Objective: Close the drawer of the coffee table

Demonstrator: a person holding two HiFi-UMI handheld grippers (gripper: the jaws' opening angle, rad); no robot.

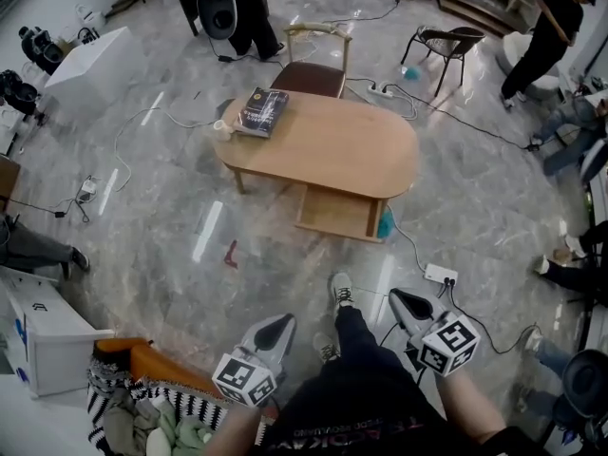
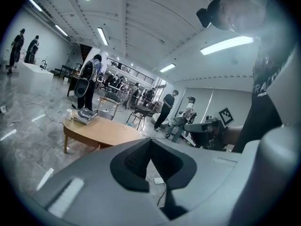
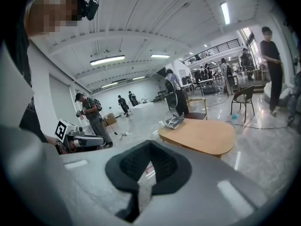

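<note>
An oval wooden coffee table [image 1: 332, 145] stands on the grey marble floor a few steps ahead. Its drawer [image 1: 337, 213] is pulled out on the near side. A book [image 1: 262, 110] and a white cup [image 1: 220, 127] lie on its far left end. My left gripper [image 1: 281, 326] is low at the bottom left, shut and empty. My right gripper [image 1: 401, 300] is at the bottom right, also shut and empty. Both are far short of the table. The table shows ahead in the left gripper view [image 2: 101, 131] and the right gripper view [image 3: 202, 135].
A wooden chair [image 1: 313, 60] stands behind the table, a dark chair [image 1: 446, 46] farther right. Cables and a power strip [image 1: 441, 275] lie on the floor near my feet [image 1: 340, 291]. A teal object [image 1: 385, 223] sits beside the drawer. Clutter and a white box [image 1: 43, 335] are at left. People stand around.
</note>
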